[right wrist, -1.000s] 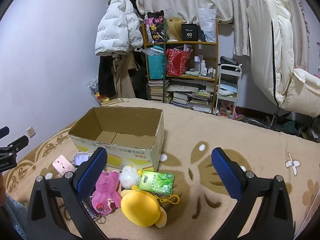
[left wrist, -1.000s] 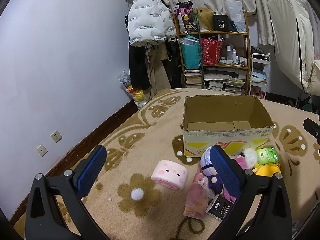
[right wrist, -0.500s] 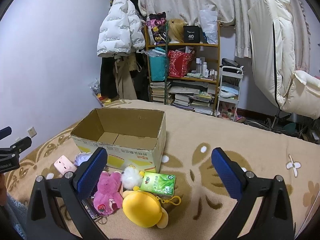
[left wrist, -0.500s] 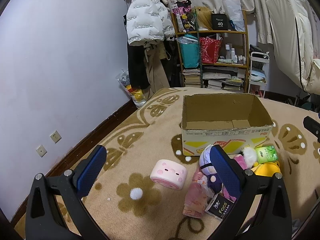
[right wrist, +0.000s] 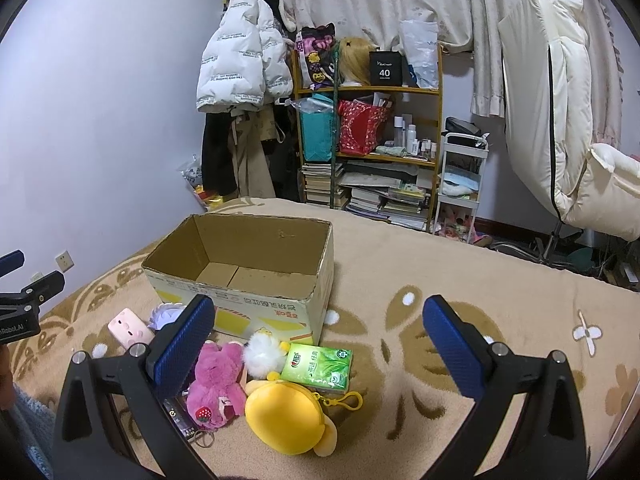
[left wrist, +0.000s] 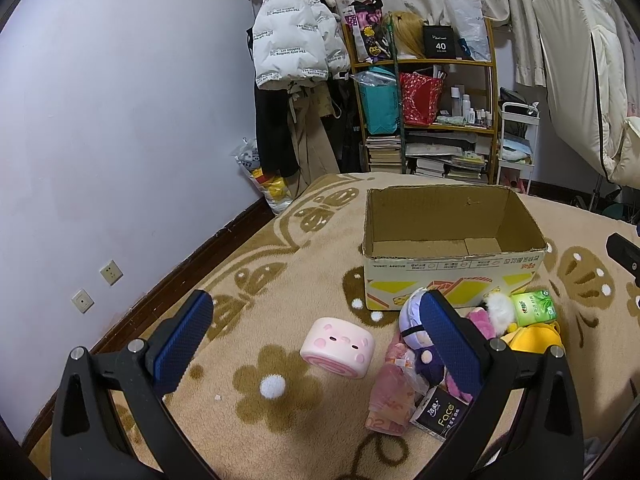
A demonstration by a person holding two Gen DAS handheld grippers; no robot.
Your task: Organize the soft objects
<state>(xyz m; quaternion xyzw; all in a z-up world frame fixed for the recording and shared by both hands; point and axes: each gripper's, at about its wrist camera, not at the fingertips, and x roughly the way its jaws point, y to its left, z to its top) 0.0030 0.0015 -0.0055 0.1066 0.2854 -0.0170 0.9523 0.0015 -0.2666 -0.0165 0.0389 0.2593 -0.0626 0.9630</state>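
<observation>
Cardboard box stands empty; two tissue packs, three plush toys.

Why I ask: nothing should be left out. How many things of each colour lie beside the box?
Pink: 3 (pig toy, bear, packet)
Yellow: 1 (pouch)
Green: 1 (tissue pack)
White: 1 (pompom)
Purple: 1 (doll)
Black: 1 (Face pack)
Total: 8

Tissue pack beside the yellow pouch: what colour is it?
The tissue pack is green with a leafy print and white lettering, shown best in the right wrist view.
</observation>
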